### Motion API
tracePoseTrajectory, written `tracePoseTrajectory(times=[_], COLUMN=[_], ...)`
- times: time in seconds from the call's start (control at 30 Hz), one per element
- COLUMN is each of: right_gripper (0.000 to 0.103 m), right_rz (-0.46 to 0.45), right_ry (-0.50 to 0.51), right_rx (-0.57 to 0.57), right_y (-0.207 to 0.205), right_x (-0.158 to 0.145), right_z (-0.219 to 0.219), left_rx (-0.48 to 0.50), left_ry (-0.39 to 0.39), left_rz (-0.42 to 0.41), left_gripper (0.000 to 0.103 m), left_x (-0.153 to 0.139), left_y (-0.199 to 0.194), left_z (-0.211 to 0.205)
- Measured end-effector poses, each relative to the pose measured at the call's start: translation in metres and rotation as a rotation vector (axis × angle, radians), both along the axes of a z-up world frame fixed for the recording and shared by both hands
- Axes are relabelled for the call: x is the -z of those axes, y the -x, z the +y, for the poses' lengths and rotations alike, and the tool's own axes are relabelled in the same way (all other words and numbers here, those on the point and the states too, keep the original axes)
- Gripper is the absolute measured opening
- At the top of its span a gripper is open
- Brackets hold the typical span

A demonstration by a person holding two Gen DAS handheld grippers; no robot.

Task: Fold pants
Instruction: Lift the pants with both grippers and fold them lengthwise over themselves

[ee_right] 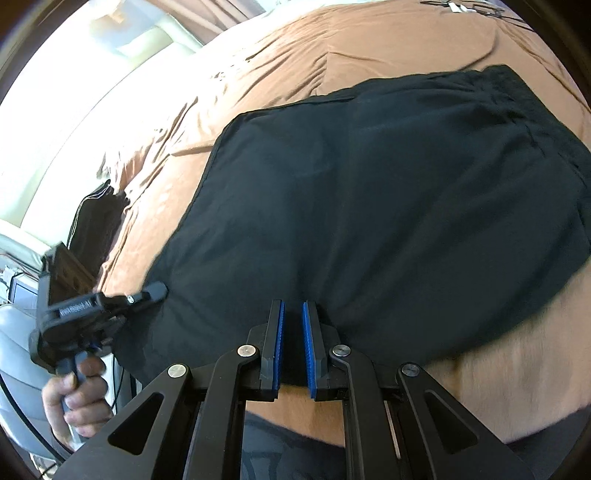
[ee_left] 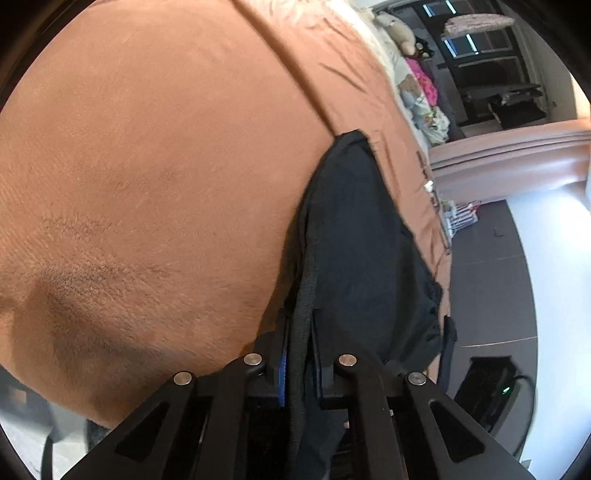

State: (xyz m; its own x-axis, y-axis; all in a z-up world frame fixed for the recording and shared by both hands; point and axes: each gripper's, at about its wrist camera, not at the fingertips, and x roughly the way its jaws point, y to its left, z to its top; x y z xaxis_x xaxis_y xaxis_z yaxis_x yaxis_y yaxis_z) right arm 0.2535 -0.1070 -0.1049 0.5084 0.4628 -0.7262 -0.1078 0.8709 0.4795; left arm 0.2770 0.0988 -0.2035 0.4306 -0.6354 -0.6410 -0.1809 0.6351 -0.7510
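Your left gripper [ee_left: 300, 332] is clenched on a bunched edge of the pants [ee_left: 354, 236]; black cloth runs straight between its blue pads and drapes away over the bed [ee_left: 147, 166]. Your right gripper [ee_right: 293, 332] is clamped on the near hem of the pants [ee_right: 369, 206], with a fold of fabric pinched between the pads.

Pants lie mostly flat on the brown blanket [ee_right: 288, 48], spread wide across the bed near its front edge. Gathered waistband sits at the far right of the right wrist view; the straight hem edge is at the left.

In the right wrist view your left gripper [ee_right: 153, 291] touches the pants' left corner, near the bed's left edge, with your hand [ee_right: 81, 391] wrapped round its handle. A dark folded item [ee_right: 96, 221] rests on the bed just beyond that corner; can't tell what it is.

Left wrist view: stuffed toys [ee_left: 397, 31] and clutter line the far side of the bed, dark shelving [ee_left: 484, 62] beyond.
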Motion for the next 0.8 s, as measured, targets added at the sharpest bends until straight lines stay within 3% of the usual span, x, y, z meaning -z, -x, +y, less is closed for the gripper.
tracePoseTrajectory(times=[0.17, 0.57, 0.63, 0.7, 0.8], right_gripper=[0.007, 0.008, 0.018, 0.051, 0.057], right_rz=[0.006, -0.057, -0.079, -0.100, -0.143], right_ry=[-0.029, -0.156, -0.172, -0.185, -0.192], right_rx=[-0.013, 0.040, 0.057, 0.075, 0.095], right_y=[0.009, 0.037, 0.044, 0.051, 0.064], right_x=[0.002, -0.026, -0.032, -0.036, -0.044], right_z=[-0.003, -0.074, -0.087, -0.100, -0.114], left_rx=[0.020, 0.127, 0.148, 0.171, 0.209], left_ry=[0.025, 0.030, 0.018, 0.017, 0.012], left_rz=[-0.070, -0.181, -0.196, -0.201, -0.208], left_gripper=[0.009, 0.007, 0.006, 0.005, 0.005], left_x=[-0.035, -0.104, -0.110, -0.113, -0.118], left_y=[-0.002, -0.025, -0.027, -0.028, -0.033], left_z=[-0.011, -0.066, -0.077, -0.088, -0.108])
